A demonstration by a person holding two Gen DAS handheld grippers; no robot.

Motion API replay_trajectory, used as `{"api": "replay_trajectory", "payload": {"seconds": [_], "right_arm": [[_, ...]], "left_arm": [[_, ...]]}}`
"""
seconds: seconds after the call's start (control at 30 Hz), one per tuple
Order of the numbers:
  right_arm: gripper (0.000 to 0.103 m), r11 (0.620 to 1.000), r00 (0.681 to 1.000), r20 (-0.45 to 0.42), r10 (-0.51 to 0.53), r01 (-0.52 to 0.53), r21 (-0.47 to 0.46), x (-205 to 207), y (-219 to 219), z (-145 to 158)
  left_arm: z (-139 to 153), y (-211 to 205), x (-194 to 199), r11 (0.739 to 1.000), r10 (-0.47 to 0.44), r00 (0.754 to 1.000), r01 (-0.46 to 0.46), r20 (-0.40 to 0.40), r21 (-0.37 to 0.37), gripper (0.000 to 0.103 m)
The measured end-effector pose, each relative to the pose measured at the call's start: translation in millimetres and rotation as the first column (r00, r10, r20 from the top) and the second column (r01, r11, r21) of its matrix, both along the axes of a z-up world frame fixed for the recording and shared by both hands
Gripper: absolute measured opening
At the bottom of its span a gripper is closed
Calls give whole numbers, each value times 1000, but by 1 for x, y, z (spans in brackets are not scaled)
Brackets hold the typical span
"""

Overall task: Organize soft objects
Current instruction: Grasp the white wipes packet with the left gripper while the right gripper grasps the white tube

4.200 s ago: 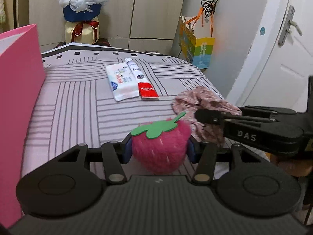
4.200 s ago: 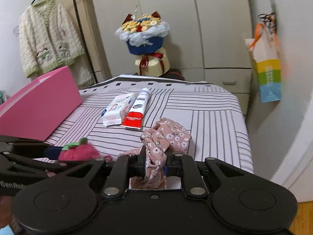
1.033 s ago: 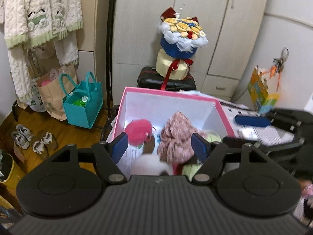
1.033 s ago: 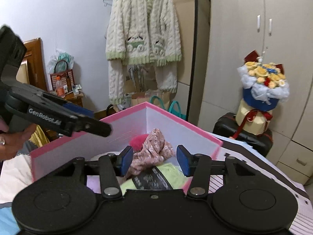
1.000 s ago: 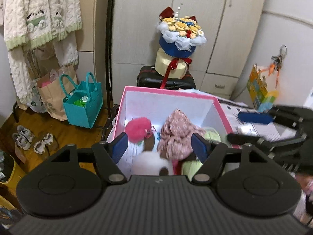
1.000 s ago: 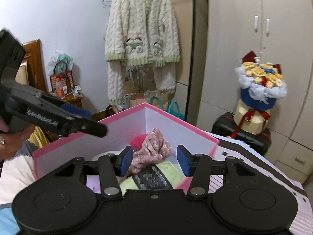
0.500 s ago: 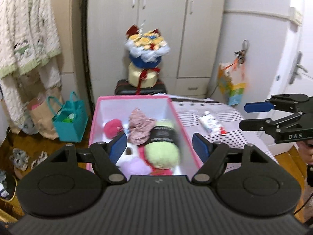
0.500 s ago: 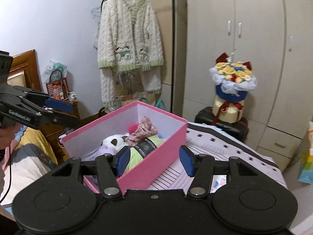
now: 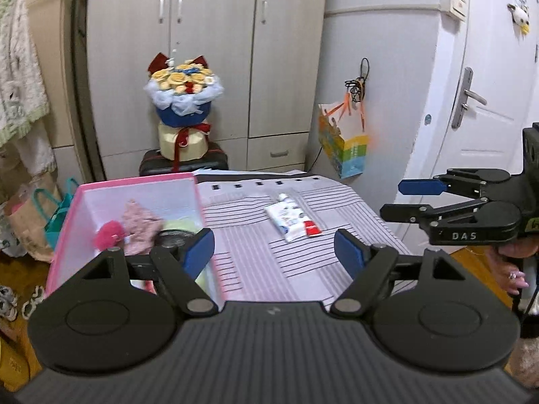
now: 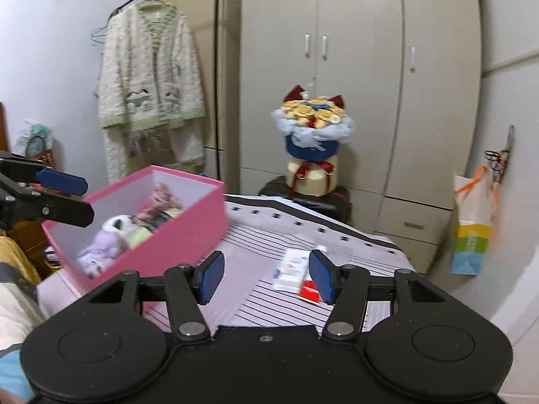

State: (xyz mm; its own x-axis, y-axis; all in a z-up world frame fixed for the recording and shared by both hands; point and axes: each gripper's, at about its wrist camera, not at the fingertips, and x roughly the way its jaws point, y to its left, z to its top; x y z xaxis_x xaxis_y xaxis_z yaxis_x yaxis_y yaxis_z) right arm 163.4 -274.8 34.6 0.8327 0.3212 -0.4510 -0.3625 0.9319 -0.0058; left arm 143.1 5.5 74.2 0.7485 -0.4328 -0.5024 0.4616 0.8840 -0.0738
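A pink box (image 9: 134, 180) (image 10: 175, 235) stands at the left of the striped bed cover (image 9: 303, 269). In it lie a pink plush strawberry (image 9: 106, 237), a floral cloth (image 9: 138, 222) (image 10: 158, 202), a green yarn ball (image 9: 178, 225), a white plush (image 10: 116, 224) and a purple plush (image 10: 101, 249). My left gripper (image 9: 274, 245) (image 10: 87, 198) hovers just right of the box, its jaws opening with nothing between them. My right gripper (image 10: 266, 266) (image 9: 392, 198) is off the bed's right side, jaws closing a little, with nothing in them.
A tissue pack (image 9: 286, 217) (image 10: 291, 266) and a toothpaste tube (image 9: 311, 229) lie mid-bed. A bouquet (image 9: 182, 101) sits on a suitcase before the wardrobe. A paper bag (image 9: 347, 148) hangs by the door (image 9: 488, 118). A cardigan (image 10: 148, 101) hangs at left; a person's hand (image 9: 512, 262) holds the right gripper.
Both grippers let go of the strawberry and the cloth, which now lie in the box. Since a second ago both have pulled back and swung right, away from the box.
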Motion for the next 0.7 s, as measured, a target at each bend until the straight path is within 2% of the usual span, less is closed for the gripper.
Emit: {"api": "replay_trajectory", "payload": {"seconds": [0.03,0.13,0.23,0.3,0.4,0.47,0.57,0.7], "right_arm": [[50,1000,1000,-5,-1,1,-1,1,-3,-3],[41,999,999,-31,24,-24,24,10,-15,-13],[36,998,998,-44,37,-34,57,23,-26,-20],[34,996,998,-49,44,-40,80,31,-32,-24],[27,995,997,-46,62,-58,81,46,-36,-35],[25,995,997,-53,62,-57,81,60,-37,-43],[25,995,996,-67,51,-45,94,82,-42,-54],[26,986,987,-149,63,-38,164,122,-57,-68]], "left_arm": [[-3,-8,0,1000,-3,1000,3,11,2,77],[-15,-32,4,1000,-5,999,5,35,13,77],[-27,-52,16,1000,10,1000,-10,22,8,77],[-35,-62,29,1000,26,1000,-26,-16,-11,77],[-49,-76,54,996,31,993,-40,-118,-76,76],[-58,-86,65,995,38,991,-49,-131,-82,75],[-76,-105,86,995,82,989,-88,-125,-46,71],[-102,-123,116,990,134,981,-139,-139,-27,68]]}}
